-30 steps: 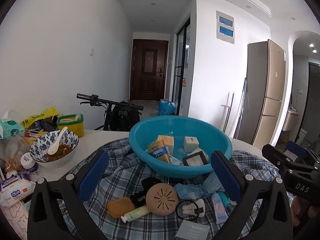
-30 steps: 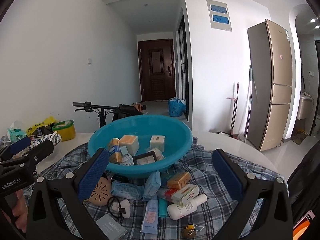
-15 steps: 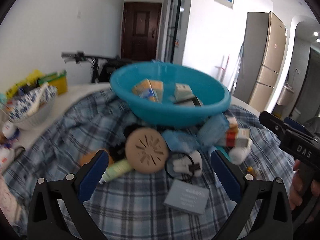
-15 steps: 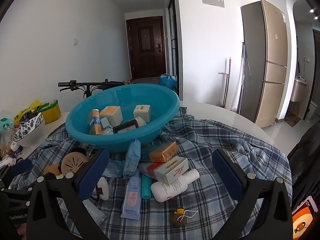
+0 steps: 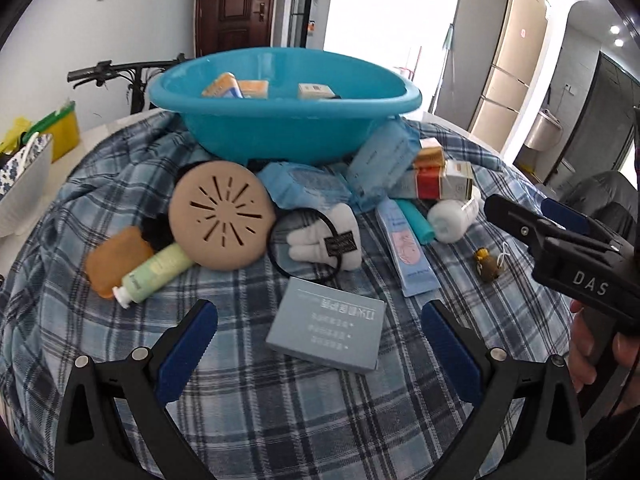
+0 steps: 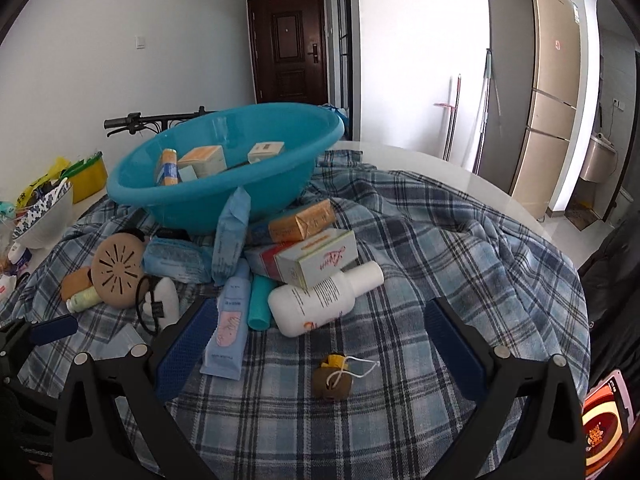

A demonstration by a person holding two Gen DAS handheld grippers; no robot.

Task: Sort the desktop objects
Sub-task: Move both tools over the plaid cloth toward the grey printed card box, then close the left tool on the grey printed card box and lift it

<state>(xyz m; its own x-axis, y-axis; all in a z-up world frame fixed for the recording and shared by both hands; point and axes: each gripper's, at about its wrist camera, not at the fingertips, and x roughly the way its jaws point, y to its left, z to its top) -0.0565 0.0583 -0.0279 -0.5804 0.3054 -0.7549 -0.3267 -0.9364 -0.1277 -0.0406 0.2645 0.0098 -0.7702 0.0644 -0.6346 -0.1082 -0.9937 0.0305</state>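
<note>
Left gripper [image 5: 320, 344] gapes empty over a grey box [image 5: 326, 330]; right gripper [image 6: 316, 344], equally wide and empty, alone shows a brown charm [image 6: 333, 376] at 6 o'clock.

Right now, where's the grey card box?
Left wrist view: the grey card box lies flat on the plaid cloth, centred just ahead of the open left tool, in front of the white plush hair tie.

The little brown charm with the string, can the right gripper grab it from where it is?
Probably yes. The brown charm lies alone on the plaid cloth, right in front of the open right gripper, with nothing between them. The white bottle sits just behind it, clear of the path.
</note>
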